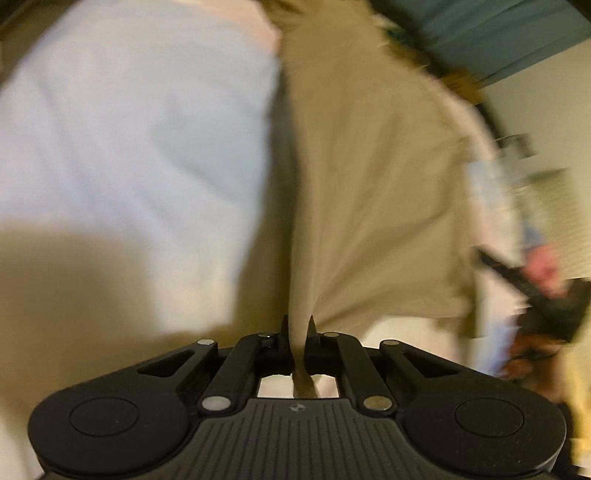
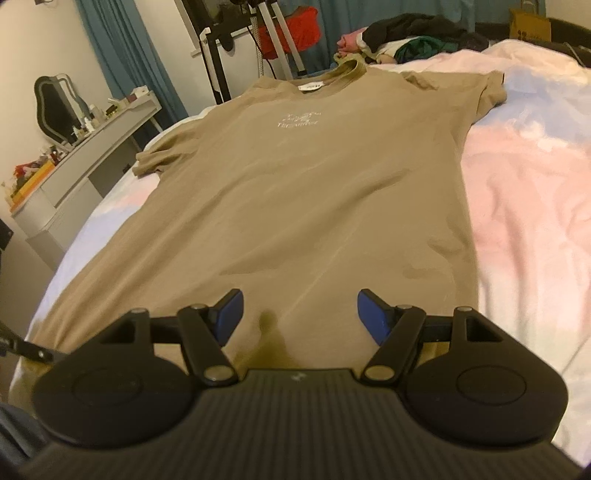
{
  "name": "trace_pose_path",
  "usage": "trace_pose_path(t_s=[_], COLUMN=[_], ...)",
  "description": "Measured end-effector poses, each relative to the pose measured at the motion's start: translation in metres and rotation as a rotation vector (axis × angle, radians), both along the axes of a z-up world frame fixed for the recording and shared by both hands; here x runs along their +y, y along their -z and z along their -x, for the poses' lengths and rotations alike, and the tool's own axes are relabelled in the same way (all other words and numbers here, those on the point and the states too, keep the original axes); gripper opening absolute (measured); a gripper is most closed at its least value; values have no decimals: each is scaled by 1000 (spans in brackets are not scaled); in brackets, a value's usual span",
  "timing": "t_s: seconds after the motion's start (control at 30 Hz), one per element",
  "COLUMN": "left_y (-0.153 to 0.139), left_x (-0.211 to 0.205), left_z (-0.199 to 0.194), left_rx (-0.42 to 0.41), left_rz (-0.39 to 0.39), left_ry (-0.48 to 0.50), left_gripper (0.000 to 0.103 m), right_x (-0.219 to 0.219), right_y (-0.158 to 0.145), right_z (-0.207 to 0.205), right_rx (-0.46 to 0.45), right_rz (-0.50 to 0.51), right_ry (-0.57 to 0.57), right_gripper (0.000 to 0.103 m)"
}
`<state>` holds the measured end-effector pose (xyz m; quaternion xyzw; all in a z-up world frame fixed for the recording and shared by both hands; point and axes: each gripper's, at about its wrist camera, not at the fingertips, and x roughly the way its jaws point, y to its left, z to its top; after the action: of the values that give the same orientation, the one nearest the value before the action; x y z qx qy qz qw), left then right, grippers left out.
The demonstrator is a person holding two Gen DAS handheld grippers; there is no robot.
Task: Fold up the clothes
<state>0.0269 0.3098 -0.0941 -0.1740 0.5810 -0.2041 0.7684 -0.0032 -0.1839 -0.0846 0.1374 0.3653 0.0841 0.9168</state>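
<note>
A tan T-shirt [image 2: 295, 177] lies spread flat on the bed, collar at the far end, small white print on the chest. My right gripper [image 2: 299, 317] hovers open just above the shirt's near hem, its blue pads [image 2: 229, 314] wide apart with nothing between them. In the blurred left wrist view, my left gripper [image 1: 298, 332] is shut on a pinch of the tan T-shirt [image 1: 362, 192], whose fabric fans out from the fingers. The other gripper and a hand [image 1: 543, 269] show at the right edge of that view.
The bed has a pale pink and blue cover [image 2: 524, 177]. A heap of dark and coloured clothes [image 2: 410, 33] lies at its far end. A grey dresser [image 2: 92, 147] with small items and a mirror stands left. Teal curtains [image 2: 110, 44] hang behind.
</note>
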Motion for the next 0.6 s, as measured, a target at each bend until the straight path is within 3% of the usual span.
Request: trace_pose_path(t_s=[0.17,0.23,0.3,0.47,0.6], left_y=[-11,-24,-42,-98,-148], left_x=[-14,-19,-22,-49,-110], left_z=[16,26,33,49,51], left_rx=[-82,-135,-196,-447,-664], left_rz=[-122,-169,-213,-295,-321], left_ry=[31,37,7,-113,-173], left_gripper=[11,29,63,89,96], right_x=[-6,-9,-12,-19,-32], right_y=[-9,-14,-20,-40,-58], right_z=[6,9,12,23,34], right_rx=[-30,-49,-71,-138,-217], right_rz=[9,11,9,9,13], right_ry=[17,25,32,65,104], right_gripper=[71,71,71,71,71])
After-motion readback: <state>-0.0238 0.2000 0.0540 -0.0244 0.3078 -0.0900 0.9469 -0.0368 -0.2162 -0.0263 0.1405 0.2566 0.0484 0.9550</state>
